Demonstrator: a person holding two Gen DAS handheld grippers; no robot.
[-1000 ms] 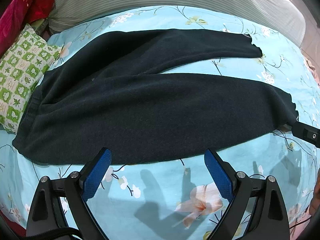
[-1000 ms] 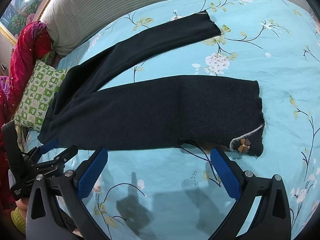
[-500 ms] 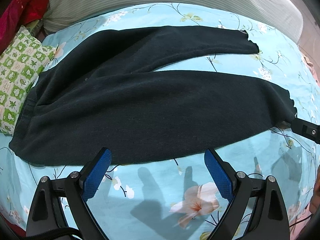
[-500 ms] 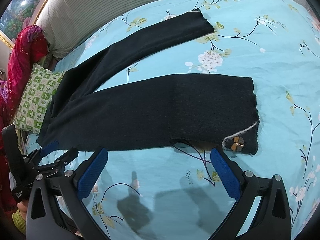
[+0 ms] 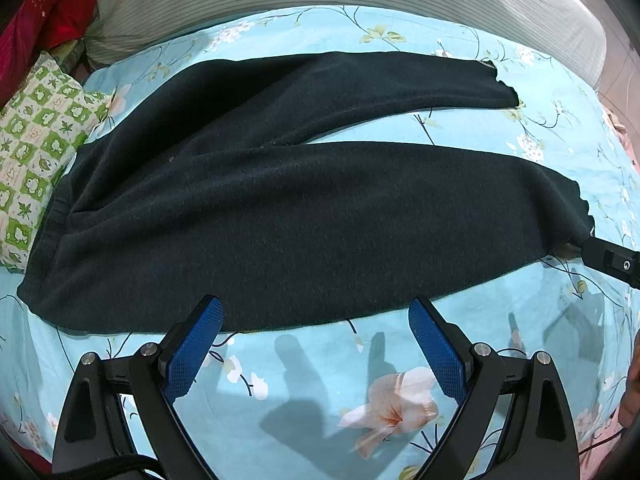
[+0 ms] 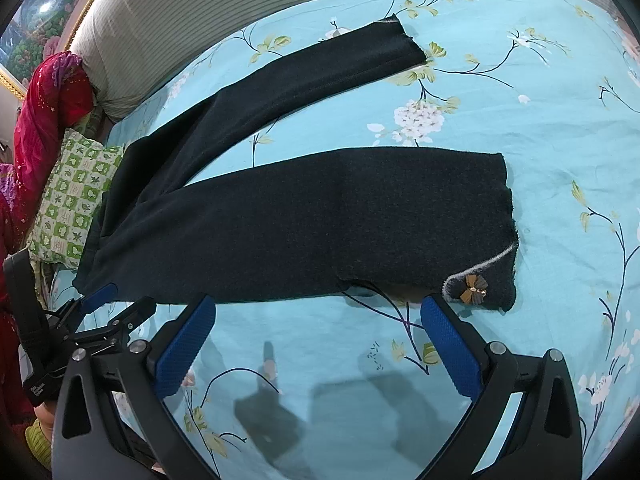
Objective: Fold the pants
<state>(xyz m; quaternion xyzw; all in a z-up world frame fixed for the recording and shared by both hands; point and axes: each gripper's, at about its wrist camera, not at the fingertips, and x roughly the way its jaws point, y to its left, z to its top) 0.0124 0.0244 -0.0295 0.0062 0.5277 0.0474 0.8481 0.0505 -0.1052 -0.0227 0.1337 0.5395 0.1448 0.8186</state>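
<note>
At the far left a green checked pillow (image 5: 36, 152) lay against the red bedding (image 6: 48, 112), and the waistband end of the dark pants (image 5: 280, 216) rested just beside it on the flowered blue bed sheet (image 5: 320, 380). The pants were laid flat, both legs running off to the right and splayed apart in a narrow V, sheet showing between them. Nothing looked folded yet; to my eye the whole job was ahead, beginning with bringing one leg over the other. The left claw (image 5: 316, 336) hovered over the near edge of the seat, spread wide and holding nothing. Further right, the right claw (image 6: 320, 336) hung just short of the near leg's cuff, likewise spread and empty, beside the small bow ornament (image 6: 473, 289) on that hem.
</note>
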